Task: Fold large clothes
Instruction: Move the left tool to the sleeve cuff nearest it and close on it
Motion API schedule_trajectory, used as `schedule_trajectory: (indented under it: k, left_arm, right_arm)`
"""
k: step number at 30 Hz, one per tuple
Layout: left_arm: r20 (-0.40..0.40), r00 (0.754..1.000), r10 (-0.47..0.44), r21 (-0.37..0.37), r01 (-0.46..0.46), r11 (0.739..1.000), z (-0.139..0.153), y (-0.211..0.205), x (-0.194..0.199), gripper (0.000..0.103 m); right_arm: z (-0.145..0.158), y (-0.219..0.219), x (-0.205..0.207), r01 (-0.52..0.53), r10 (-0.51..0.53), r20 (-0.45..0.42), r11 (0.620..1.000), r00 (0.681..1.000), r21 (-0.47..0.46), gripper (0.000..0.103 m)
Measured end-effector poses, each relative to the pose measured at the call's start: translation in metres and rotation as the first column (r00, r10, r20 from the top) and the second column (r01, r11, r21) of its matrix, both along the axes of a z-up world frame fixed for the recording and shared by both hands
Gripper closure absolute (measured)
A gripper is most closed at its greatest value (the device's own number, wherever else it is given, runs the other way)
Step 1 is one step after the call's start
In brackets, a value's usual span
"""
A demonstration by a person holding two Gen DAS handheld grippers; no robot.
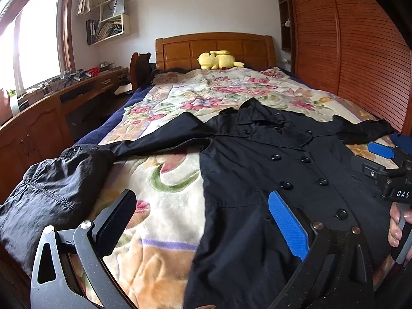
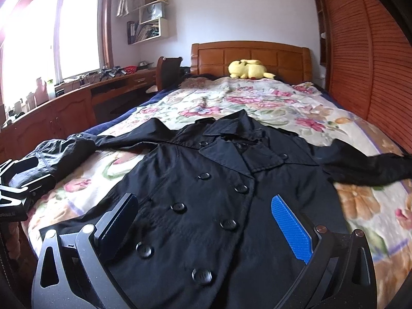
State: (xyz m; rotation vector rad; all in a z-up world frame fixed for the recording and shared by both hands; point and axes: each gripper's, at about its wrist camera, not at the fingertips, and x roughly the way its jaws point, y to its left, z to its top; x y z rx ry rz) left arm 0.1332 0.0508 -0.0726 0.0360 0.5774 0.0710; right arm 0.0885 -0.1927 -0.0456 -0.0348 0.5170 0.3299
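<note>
A black double-breasted coat (image 1: 257, 170) (image 2: 206, 200) lies face up on the floral bedspread, collar toward the headboard and both sleeves spread out sideways. Its left sleeve (image 1: 51, 180) bunches near the bed's left edge. My left gripper (image 1: 200, 216) hovers open over the coat's left side edge, nothing between its fingers. My right gripper (image 2: 203, 221) stands open above the coat's buttoned front, also holding nothing. In the left wrist view the right gripper (image 1: 394, 152) appears at the right edge, with a hand (image 1: 396, 226) on its handle. The left gripper (image 2: 18, 180) shows at the left edge of the right wrist view.
A yellow plush toy (image 1: 219, 59) (image 2: 247, 69) rests by the wooden headboard (image 1: 213, 49). A slatted wooden wardrobe (image 1: 347, 46) lines the bed's right side. A wooden desk (image 1: 51, 103) with clutter runs under the window at left, with a chair (image 1: 139, 67) near it.
</note>
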Motion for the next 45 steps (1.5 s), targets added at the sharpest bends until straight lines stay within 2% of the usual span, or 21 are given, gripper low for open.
schedule_trajectory:
  k: [4,8,13,21,26,28,33,38,41,45]
  left_arm:
    - [-0.013,1.000,0.017,-0.014,-0.017,1.000,-0.005,0.013,0.018,0.000]
    - [-0.047,0.999,0.006,-0.014,-0.006,1.000,-0.015,0.024,0.048,0.000]
    - [-0.074,0.997,0.003,-0.006,-0.004,1.000,-0.025,0.042,0.086,0.000]
    - [-0.097,0.995,-0.035,-0.088,0.026,0.996,-0.040,0.080,0.156,0.000]
    - [-0.105,0.994,-0.027,-0.043,0.023,0.999,-0.043,0.095,0.199,0.000]
    - [-0.115,0.993,-0.025,-0.027,0.022,0.999,-0.046,0.102,0.215,0.005]
    - [-0.185,0.983,0.009,-0.022,-0.013,1.000,-0.061,0.128,0.244,0.010]
    - [-0.247,0.967,0.061,0.037,-0.054,0.998,-0.078,0.140,0.259,0.011]
    - [-0.298,0.952,0.075,0.047,-0.064,0.997,-0.089,0.147,0.266,0.013]
    - [-0.331,0.937,0.115,0.080,-0.093,0.992,-0.099,0.158,0.277,0.027]
  right_arm:
    - [-0.012,0.011,0.026,-0.041,0.041,-0.023,0.999,0.999,-0.017,0.000]
    - [-0.041,0.020,0.050,-0.066,0.061,-0.090,0.996,0.994,-0.057,0.000]
    - [-0.073,0.027,0.059,-0.078,0.061,-0.157,0.991,0.986,-0.106,0.000]
    - [-0.072,0.015,0.067,-0.065,0.055,-0.167,0.996,0.984,-0.053,0.000]
    - [-0.072,0.018,0.066,-0.062,0.053,-0.165,0.997,0.985,-0.050,0.000]
    - [-0.072,0.018,0.066,-0.063,0.054,-0.165,0.997,0.985,-0.050,0.000]
    - [-0.072,0.018,0.066,-0.061,0.054,-0.166,0.997,0.985,-0.040,0.000]
    - [-0.072,0.018,0.065,-0.062,0.055,-0.165,0.998,0.985,-0.034,0.000]
    - [-0.072,0.017,0.065,-0.062,0.056,-0.165,0.998,0.985,-0.027,0.000]
    - [-0.073,0.015,0.064,-0.060,0.057,-0.165,0.998,0.985,-0.014,0.000]
